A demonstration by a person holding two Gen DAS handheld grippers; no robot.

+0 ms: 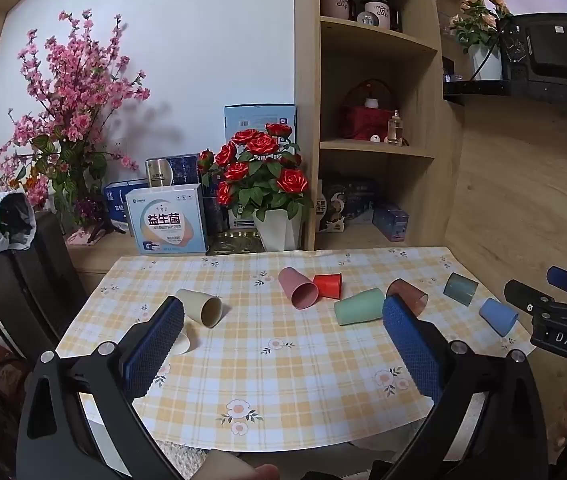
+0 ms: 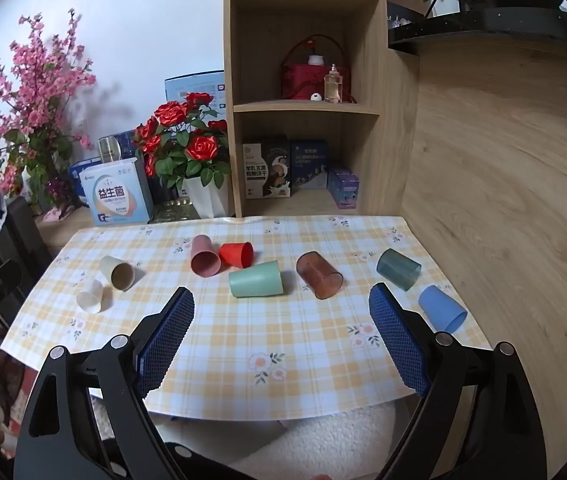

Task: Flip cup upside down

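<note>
Several plastic cups lie on their sides on the yellow checked tablecloth (image 2: 283,344): white (image 2: 90,297), beige (image 2: 117,273), pink (image 2: 204,257), red (image 2: 237,254), mint green (image 2: 256,279), brown see-through (image 2: 319,275), dark teal (image 2: 398,269) and blue (image 2: 442,308). My left gripper (image 1: 283,316) is open and empty above the table's near left, its left pad hiding most of the white cup. My right gripper (image 2: 281,308) is open and empty above the near edge, short of the green and brown cups; it also shows in the left wrist view (image 1: 555,308).
A white pot of red roses (image 2: 187,148), a box with Chinese print (image 2: 117,198) and pink blossom branches (image 2: 31,92) stand behind the table. A wooden shelf unit (image 2: 307,92) rises at the back. A wooden wall (image 2: 503,160) lies right. A black chair (image 1: 31,280) stands left.
</note>
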